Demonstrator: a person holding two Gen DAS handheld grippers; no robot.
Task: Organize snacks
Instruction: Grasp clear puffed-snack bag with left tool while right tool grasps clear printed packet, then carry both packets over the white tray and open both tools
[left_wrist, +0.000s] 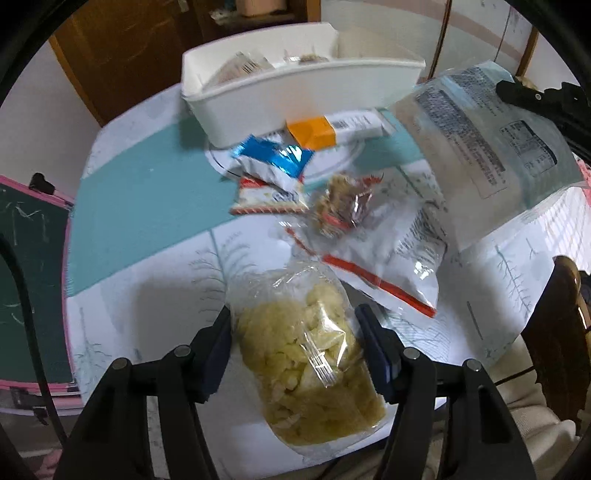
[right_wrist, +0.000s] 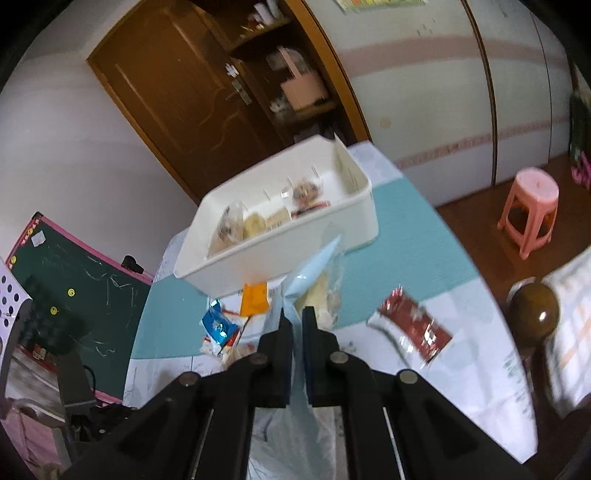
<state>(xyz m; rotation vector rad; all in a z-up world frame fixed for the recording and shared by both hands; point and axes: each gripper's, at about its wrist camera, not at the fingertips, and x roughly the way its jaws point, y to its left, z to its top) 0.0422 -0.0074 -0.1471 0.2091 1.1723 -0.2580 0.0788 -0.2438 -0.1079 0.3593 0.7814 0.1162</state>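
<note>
Left wrist view: my left gripper (left_wrist: 295, 347) clamps a clear bag of pale chips (left_wrist: 306, 354), soft, crushable; hold lightly. Right gripper (right_wrist: 297, 317) pinches a pale-blue bag's (right_wrist: 314, 269) slippery edge. White bin (left_wrist: 295, 85) far.

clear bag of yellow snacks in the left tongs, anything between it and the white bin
Nothing blocks a lifted path. The clear bag is gripped by the left tongs; only loose packets and an orange box lie on the table before the white bin, whose top is open.
</note>
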